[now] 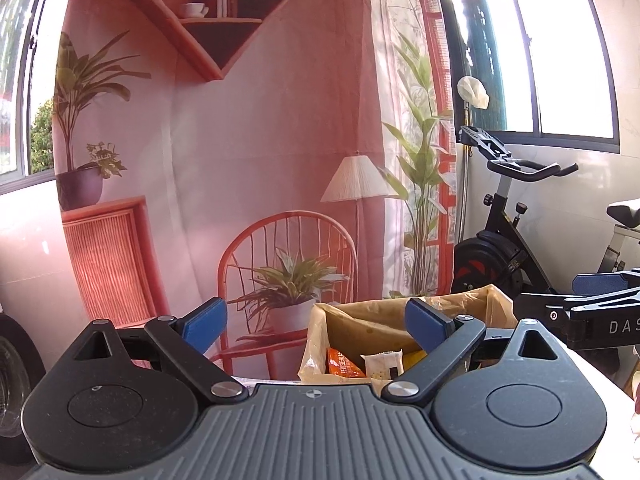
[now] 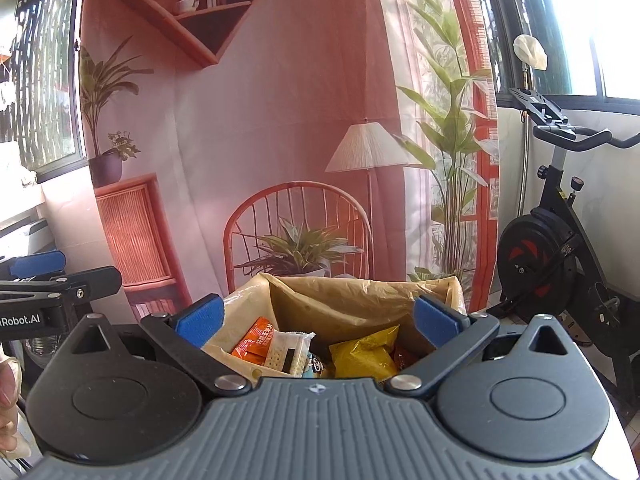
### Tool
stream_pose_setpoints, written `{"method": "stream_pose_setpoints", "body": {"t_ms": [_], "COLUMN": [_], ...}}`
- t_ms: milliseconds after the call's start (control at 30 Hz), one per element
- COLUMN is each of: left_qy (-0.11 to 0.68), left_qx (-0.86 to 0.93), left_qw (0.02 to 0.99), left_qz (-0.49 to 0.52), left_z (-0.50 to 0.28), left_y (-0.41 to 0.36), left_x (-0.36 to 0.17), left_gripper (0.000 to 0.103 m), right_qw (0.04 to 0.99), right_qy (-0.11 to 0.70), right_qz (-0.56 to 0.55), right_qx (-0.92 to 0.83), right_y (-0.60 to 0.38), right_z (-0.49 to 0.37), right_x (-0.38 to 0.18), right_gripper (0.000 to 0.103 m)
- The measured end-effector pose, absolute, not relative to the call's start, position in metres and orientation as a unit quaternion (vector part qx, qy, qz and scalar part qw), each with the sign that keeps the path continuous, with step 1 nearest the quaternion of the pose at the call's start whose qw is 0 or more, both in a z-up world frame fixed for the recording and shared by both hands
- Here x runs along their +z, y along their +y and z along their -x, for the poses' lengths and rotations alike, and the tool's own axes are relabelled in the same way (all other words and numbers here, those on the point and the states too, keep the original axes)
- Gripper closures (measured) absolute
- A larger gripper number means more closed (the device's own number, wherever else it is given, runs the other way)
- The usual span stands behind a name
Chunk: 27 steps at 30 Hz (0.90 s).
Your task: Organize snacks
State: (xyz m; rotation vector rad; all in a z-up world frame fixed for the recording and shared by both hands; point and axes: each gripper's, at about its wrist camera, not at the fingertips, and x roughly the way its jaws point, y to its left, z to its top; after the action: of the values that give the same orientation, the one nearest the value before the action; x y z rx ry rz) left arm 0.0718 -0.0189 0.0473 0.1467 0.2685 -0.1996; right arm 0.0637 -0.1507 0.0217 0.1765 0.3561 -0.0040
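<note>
A bag-lined box (image 2: 352,304) stands open-topped ahead, probably to take snacks dropped in from above. Inside, a yellow packet (image 2: 366,354) lies slanted, beside an upright white cracker pack (image 2: 290,350), long axis vertical. The right gripper (image 2: 318,320) and left gripper (image 1: 316,322) hang near it, spread wide and empty.

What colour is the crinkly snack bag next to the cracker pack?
Yellow. The crinkly yellow snack bag shows best in the right wrist view, inside the tan bag-lined box.
</note>
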Motion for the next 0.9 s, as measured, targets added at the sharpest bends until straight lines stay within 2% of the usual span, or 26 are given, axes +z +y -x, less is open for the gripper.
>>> {"method": "stream_pose_setpoints", "body": {"t_ms": [133,900], "left_qy": [0.125,0.152], "left_qx": [-0.079,-0.095], "left_qw": [0.985,0.983], "left_qz": [-0.094,-0.042], "left_z": [-0.064,-0.067], "left_y": [-0.021,-0.012], "left_x": [0.047,0.046], "left_gripper": [0.006,0.006], "right_qw": [0.980,0.982], "right_qy": [0.178,0.173], "right_qz": [-0.088,-0.075], "right_qx": [-0.004,0.002], "right_y": [-0.149,-0.144], "right_z": [-0.059,-0.046], "right_x": [0.021,0.024], "right_gripper": [0.000,0.000]}}
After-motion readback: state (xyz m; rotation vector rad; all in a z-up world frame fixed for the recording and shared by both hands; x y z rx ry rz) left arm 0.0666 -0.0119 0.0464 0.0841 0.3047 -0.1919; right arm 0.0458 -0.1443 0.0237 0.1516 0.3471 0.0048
